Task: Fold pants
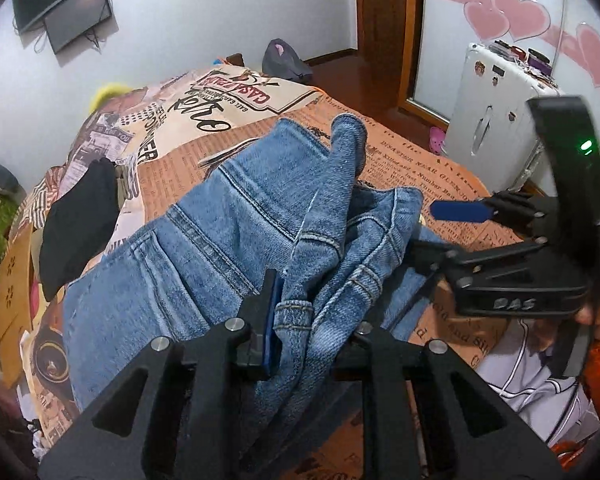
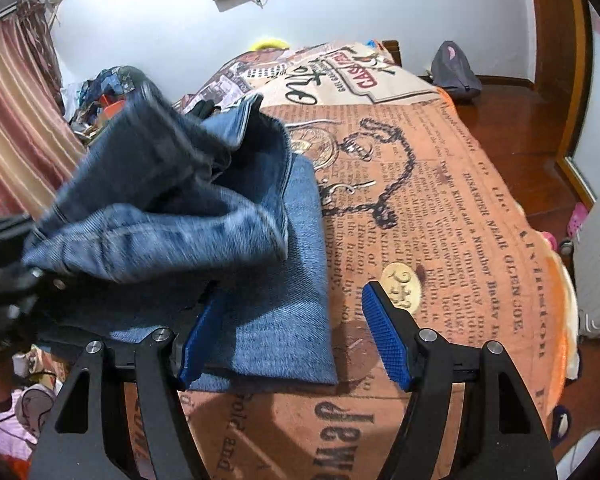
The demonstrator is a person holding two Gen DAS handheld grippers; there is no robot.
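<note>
Jeans (image 1: 236, 216) are blue denim, bunched; left gripper (image 1: 304, 320) pinches the waistband, right gripper (image 2: 288, 340) stands open, one pad (image 2: 198, 340) touching cloth.

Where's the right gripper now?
In the left wrist view, the right gripper is at the right, open, at the jeans' right edge over the orange blanket.

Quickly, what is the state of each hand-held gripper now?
Left hand-held gripper: closed on the blue denim jeans.
Right hand-held gripper: open, holding nothing.
</note>
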